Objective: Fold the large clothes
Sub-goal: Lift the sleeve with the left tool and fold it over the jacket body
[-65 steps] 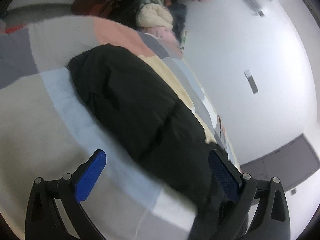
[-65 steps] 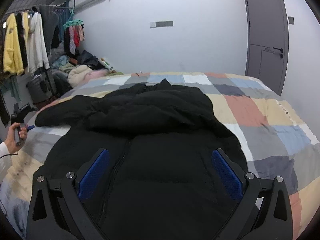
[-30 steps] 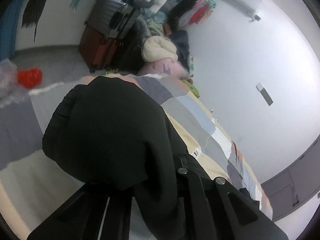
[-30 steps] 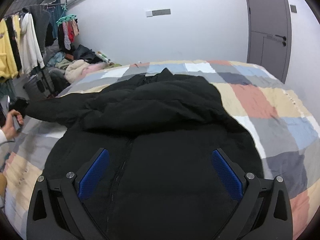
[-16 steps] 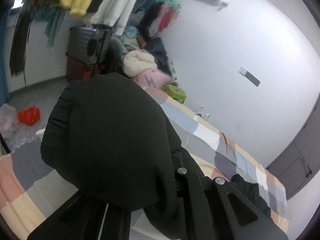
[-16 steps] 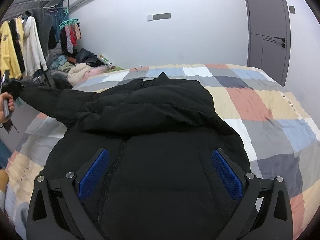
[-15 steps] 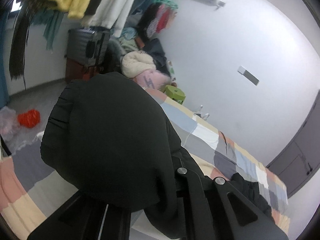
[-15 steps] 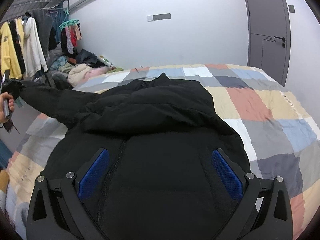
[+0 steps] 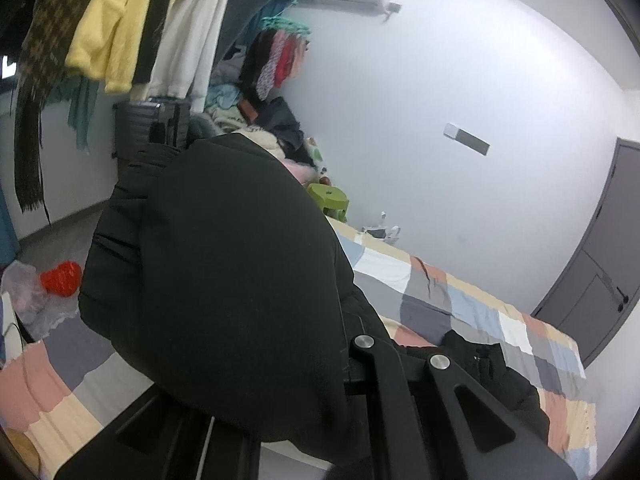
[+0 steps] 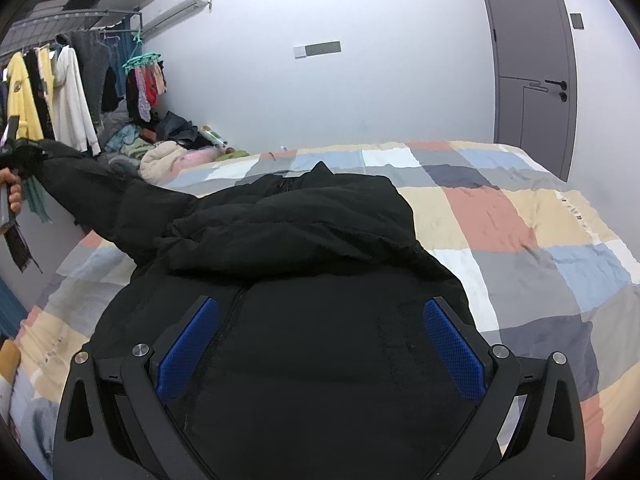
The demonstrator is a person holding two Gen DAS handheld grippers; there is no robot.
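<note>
A large black padded jacket (image 10: 320, 264) lies front-up on the checked bed cover (image 10: 520, 220), zip toward me. My left gripper (image 9: 280, 412) is shut on the jacket's left sleeve (image 9: 216, 288), which bulges over its fingers and hides them. In the right wrist view that sleeve (image 10: 100, 196) stretches out taut to the left, lifted off the bed, to the left gripper (image 10: 12, 156) in a hand. My right gripper (image 10: 320, 344) is open and empty, hovering over the jacket's lower front.
A clothes rack (image 10: 60, 92) with hanging garments and a pile of clothes (image 10: 168, 152) stand left of the bed. A suitcase (image 9: 152, 124) and a green stool (image 9: 328, 198) are by the wall. A grey door (image 10: 528, 72) is at the far right.
My left gripper closed on the sleeve end and lifted it up and outward, away from the bed, pulling the sleeve straight. The right gripper has stayed open over the jacket.
</note>
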